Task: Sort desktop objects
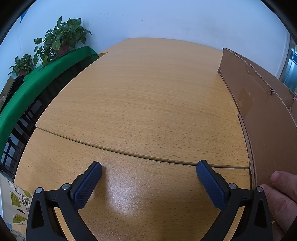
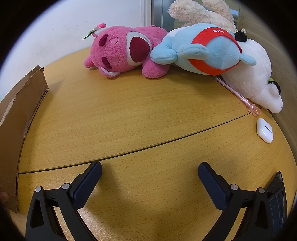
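In the right wrist view a pink plush bear (image 2: 126, 52), a blue plush with a red band (image 2: 202, 50) and a white plush (image 2: 254, 81) lie at the far end of the wooden desk (image 2: 130, 115). A cream plush (image 2: 200, 13) lies behind them. A pink pen (image 2: 237, 94) and a white earbud case (image 2: 264, 130) lie at the right. My right gripper (image 2: 149, 171) is open and empty, well short of them. My left gripper (image 1: 148, 170) is open and empty over bare desk (image 1: 144, 103). A cardboard box (image 1: 263, 118) stands to its right.
The cardboard box also shows at the left of the right wrist view (image 2: 20, 115). A hand (image 1: 280, 196) rests by the box. Potted plants (image 1: 61, 37) stand on a green surface (image 1: 42, 74) left of the desk. A dark object (image 2: 276, 202) lies at the right edge.
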Action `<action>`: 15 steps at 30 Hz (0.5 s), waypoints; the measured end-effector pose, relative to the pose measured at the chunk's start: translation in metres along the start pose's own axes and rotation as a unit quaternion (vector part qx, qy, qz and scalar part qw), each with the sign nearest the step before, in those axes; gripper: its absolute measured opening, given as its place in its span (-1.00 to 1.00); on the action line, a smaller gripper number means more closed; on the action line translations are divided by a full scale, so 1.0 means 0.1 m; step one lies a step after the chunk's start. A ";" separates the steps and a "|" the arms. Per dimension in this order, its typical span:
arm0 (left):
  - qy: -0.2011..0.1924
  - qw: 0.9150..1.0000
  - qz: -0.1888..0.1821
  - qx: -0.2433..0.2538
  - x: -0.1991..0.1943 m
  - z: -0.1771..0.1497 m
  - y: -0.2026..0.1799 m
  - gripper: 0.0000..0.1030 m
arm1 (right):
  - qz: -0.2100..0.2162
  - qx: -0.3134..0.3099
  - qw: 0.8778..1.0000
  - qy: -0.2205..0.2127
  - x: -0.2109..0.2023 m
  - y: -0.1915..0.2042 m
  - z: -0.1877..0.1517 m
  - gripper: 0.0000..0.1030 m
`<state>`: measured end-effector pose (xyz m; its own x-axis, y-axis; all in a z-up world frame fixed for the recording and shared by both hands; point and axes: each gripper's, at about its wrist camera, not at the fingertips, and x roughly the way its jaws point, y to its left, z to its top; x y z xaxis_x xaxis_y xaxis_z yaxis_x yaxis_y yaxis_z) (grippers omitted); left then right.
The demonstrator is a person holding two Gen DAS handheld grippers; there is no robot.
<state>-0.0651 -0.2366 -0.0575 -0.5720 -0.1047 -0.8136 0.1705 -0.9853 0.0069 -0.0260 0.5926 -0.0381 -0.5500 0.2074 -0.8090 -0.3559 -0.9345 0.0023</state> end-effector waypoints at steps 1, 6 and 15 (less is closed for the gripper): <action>0.000 1.000 0.000 0.000 0.00 0.00 0.00 1.00 | 0.000 0.000 1.000 0.000 0.00 0.00 0.01 1.00; 0.000 1.000 0.000 0.000 0.00 0.00 0.00 1.00 | 0.000 0.000 1.000 0.000 0.01 0.00 0.00 1.00; 0.000 1.000 0.000 0.000 0.00 0.00 0.00 1.00 | 0.000 0.000 1.000 0.000 0.01 0.01 0.01 1.00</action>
<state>-0.0650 -0.2365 -0.0575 -0.5721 -0.1049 -0.8134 0.1709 -0.9853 0.0068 -0.0274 0.5926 -0.0387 -0.5501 0.2073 -0.8090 -0.3553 -0.9347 0.0021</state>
